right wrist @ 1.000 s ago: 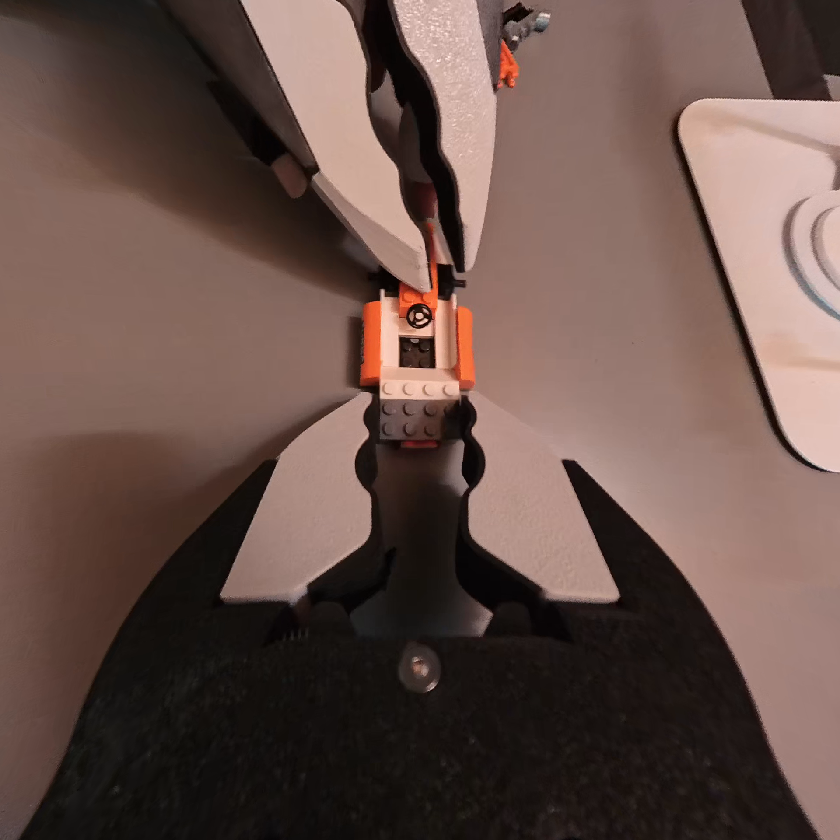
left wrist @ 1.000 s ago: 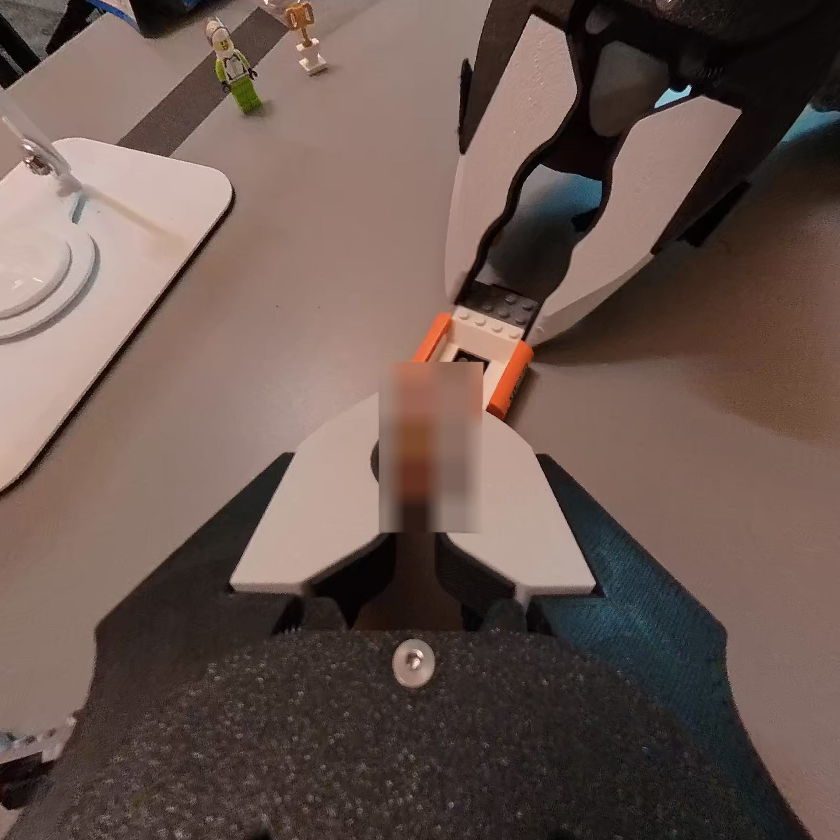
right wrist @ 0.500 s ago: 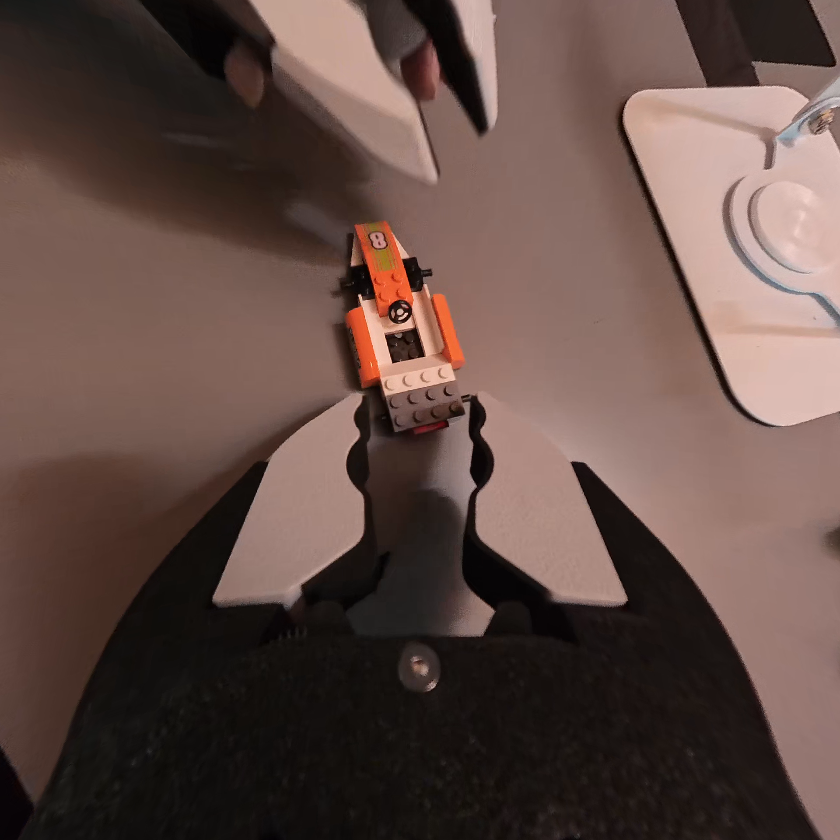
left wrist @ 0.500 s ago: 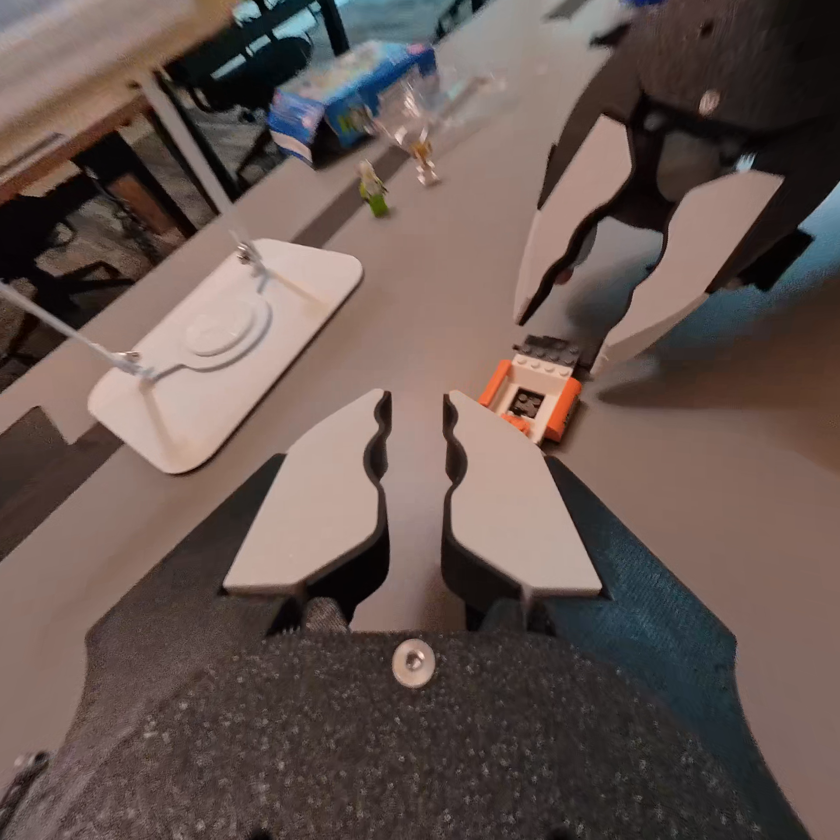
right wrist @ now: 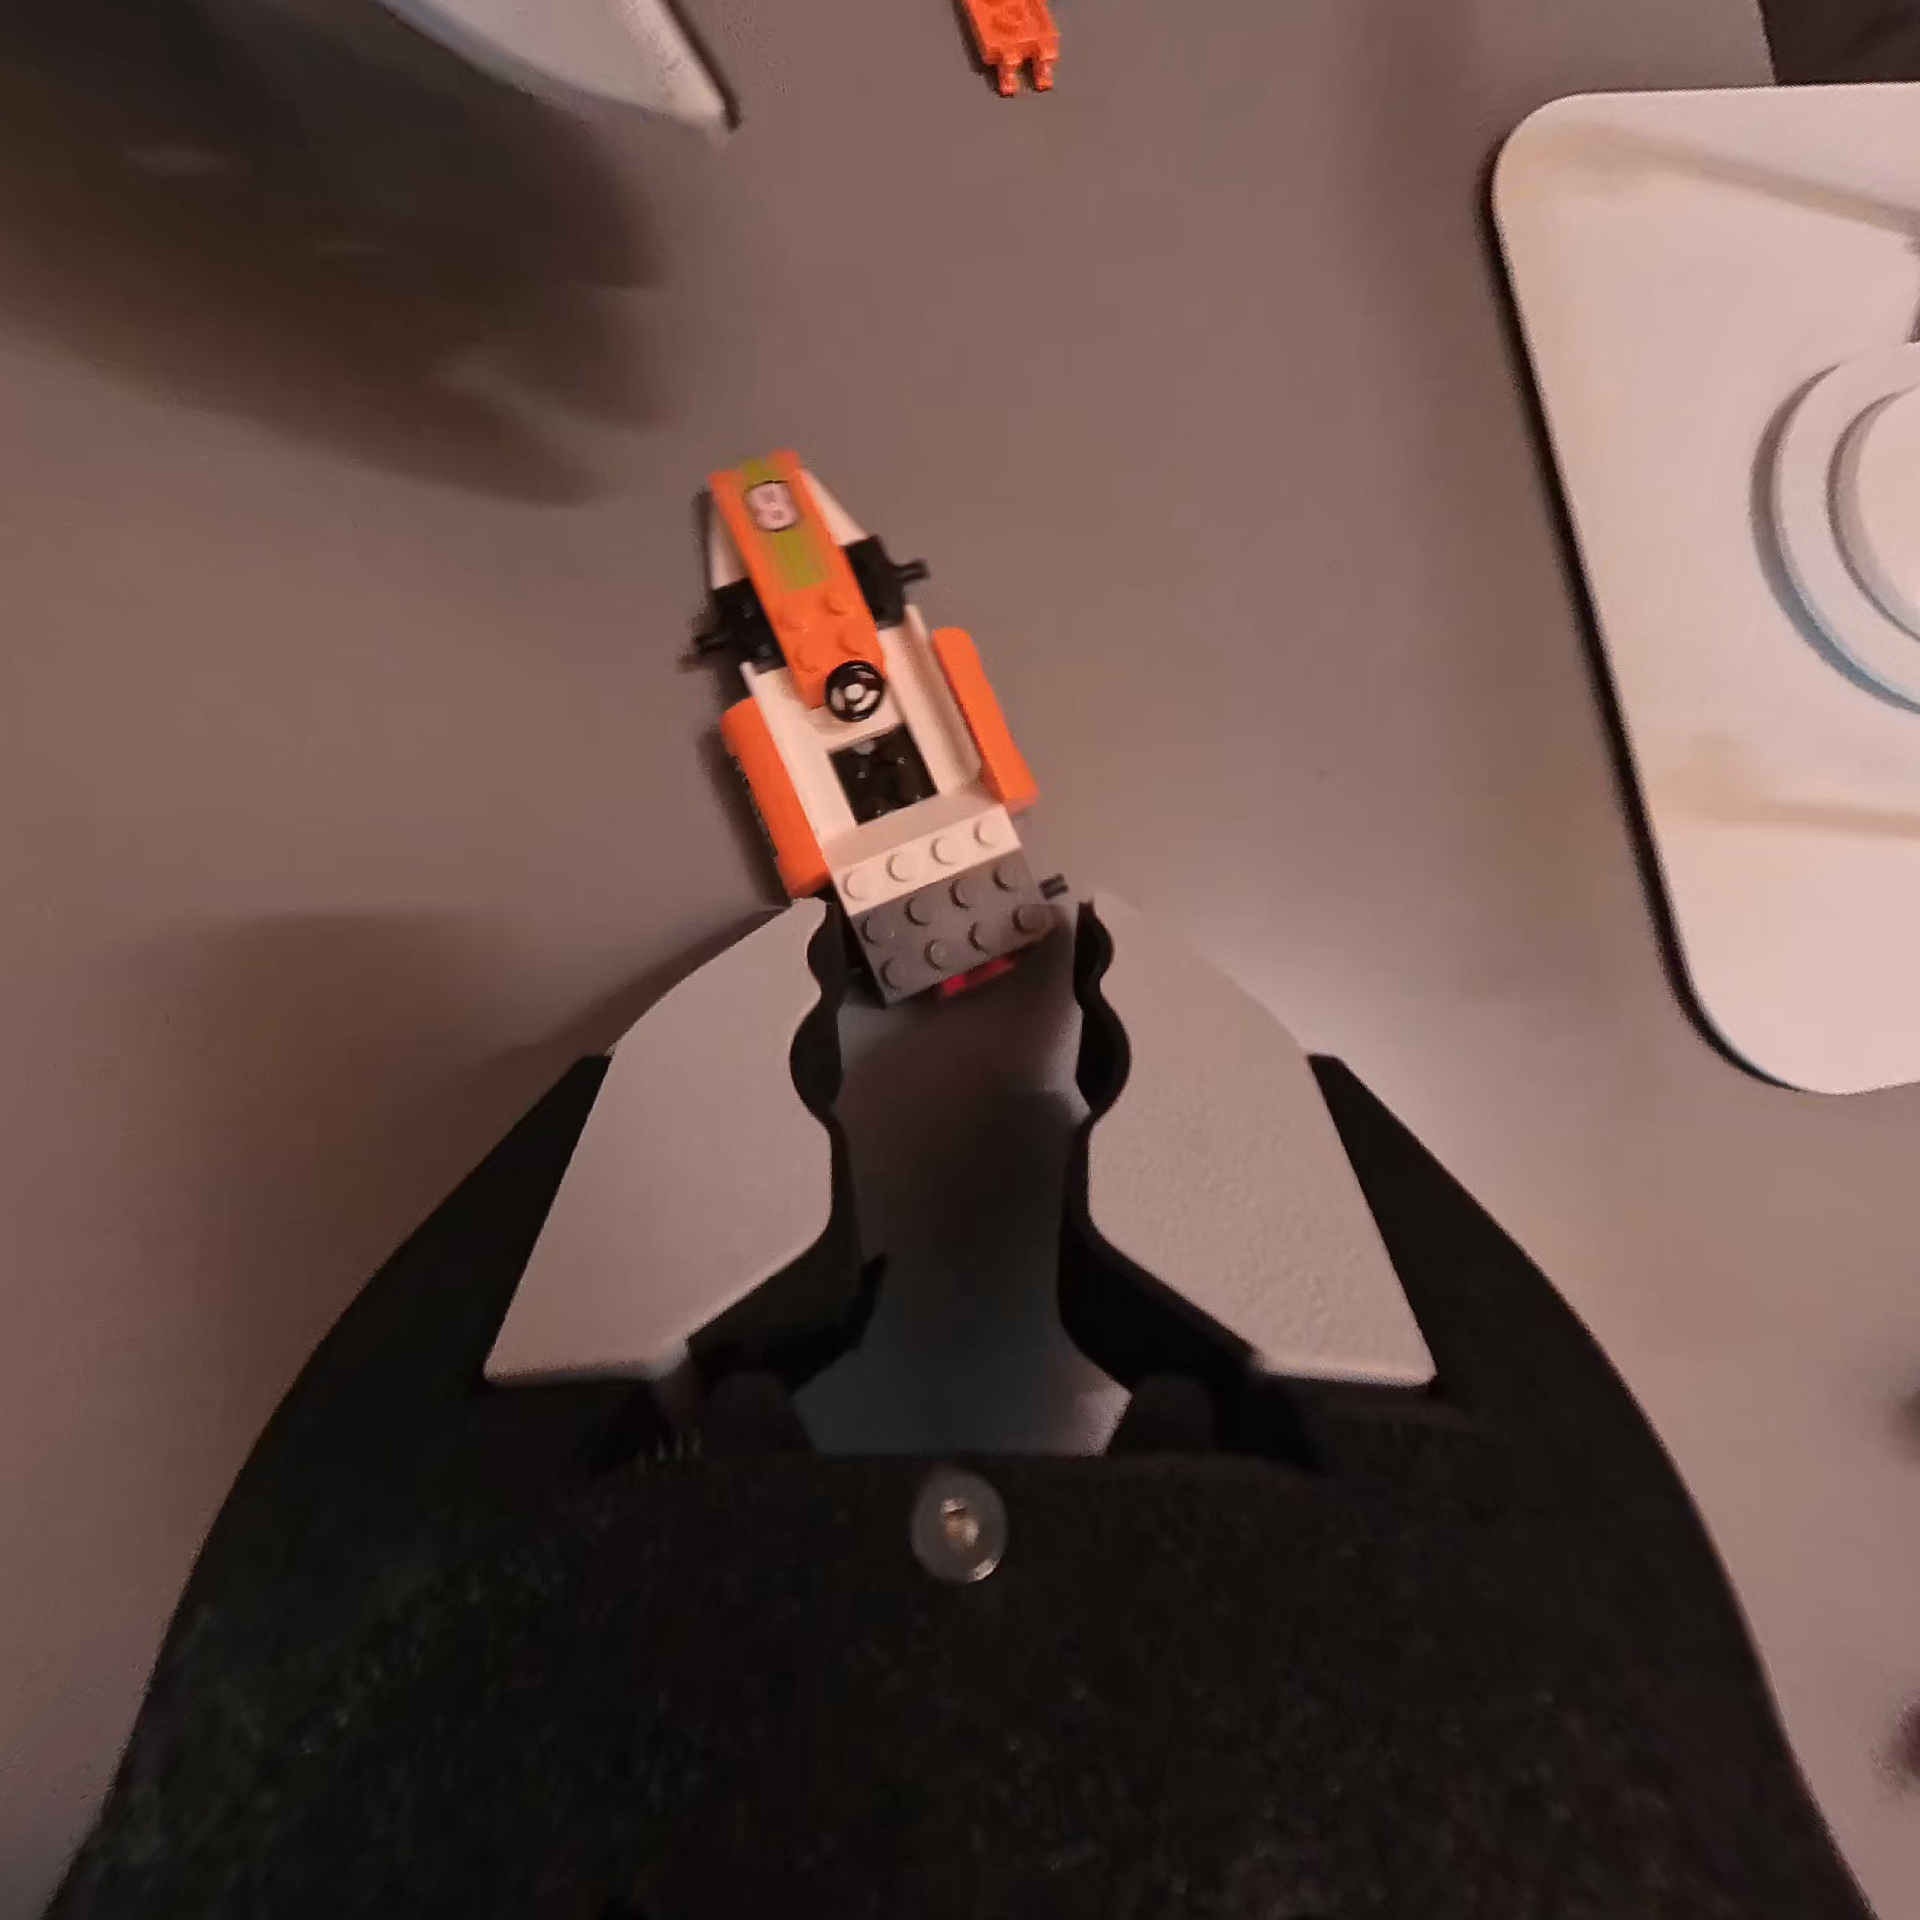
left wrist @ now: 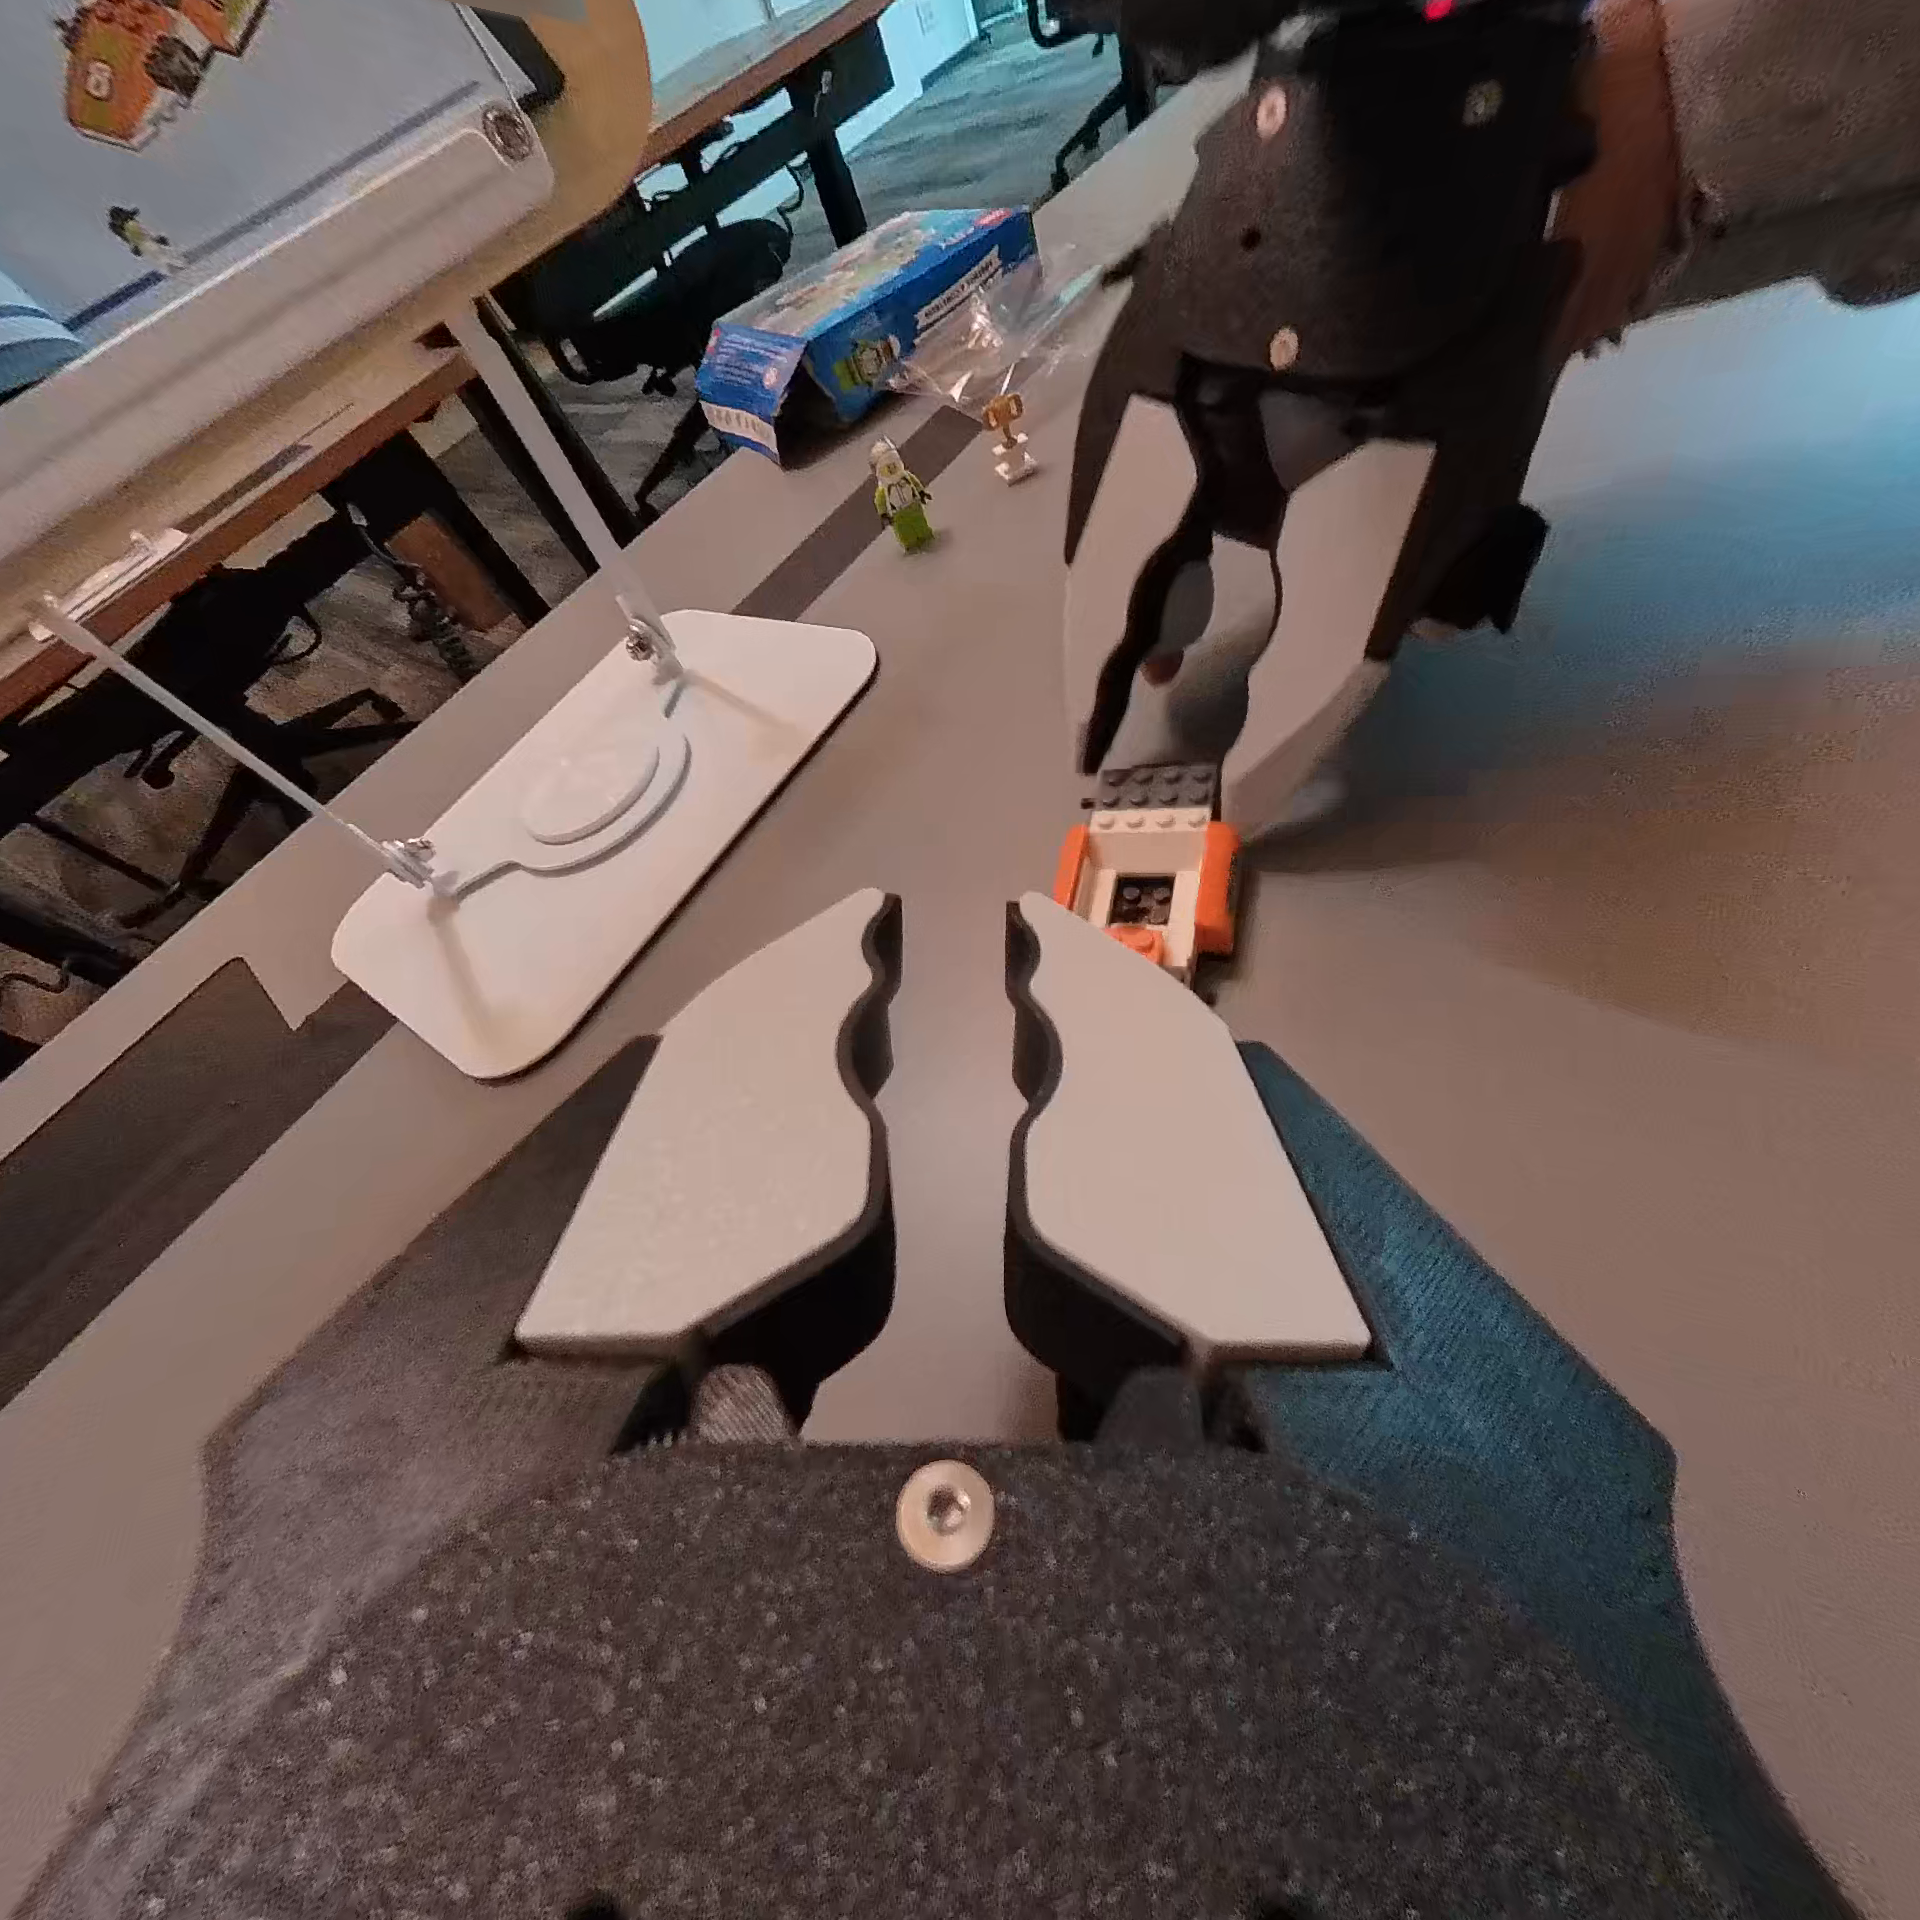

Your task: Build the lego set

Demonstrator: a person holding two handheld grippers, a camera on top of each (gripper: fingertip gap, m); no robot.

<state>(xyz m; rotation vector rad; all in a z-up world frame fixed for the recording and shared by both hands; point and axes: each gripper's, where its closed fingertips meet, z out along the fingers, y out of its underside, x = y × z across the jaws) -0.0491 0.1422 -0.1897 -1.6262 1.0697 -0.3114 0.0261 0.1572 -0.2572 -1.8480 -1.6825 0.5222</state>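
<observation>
The orange and white lego car (right wrist: 868, 727) lies on the grey table (right wrist: 1247, 520), with its nose pointing away and tilted left. It carries an orange nose piece, a black steering wheel and a grey studded rear plate. My right gripper (right wrist: 948, 920) is open, and its fingertips (right wrist: 790, 945) straddle the grey rear plate with small gaps on both sides. In the left wrist view the car (left wrist: 1148, 883) sits just right of my left gripper (left wrist: 951, 914), which is open and empty above the table. The right gripper (left wrist: 1169, 769) stands over the car's rear.
A white stand base (left wrist: 613, 842) lies left of the car and also shows in the right wrist view (right wrist: 1714, 520). A green minifigure (left wrist: 902, 504), a small trophy (left wrist: 1010, 436), a blue box (left wrist: 862, 322) and a plastic bag (left wrist: 987, 343) are farther back. A loose orange piece (right wrist: 1013, 42) lies beyond the car. Left tips to right tips: about 11 cm.
My left gripper opened, left the orange nose piece on the car and pulled back and up. My right gripper loosened from the car's rear. The car turned slightly left.
</observation>
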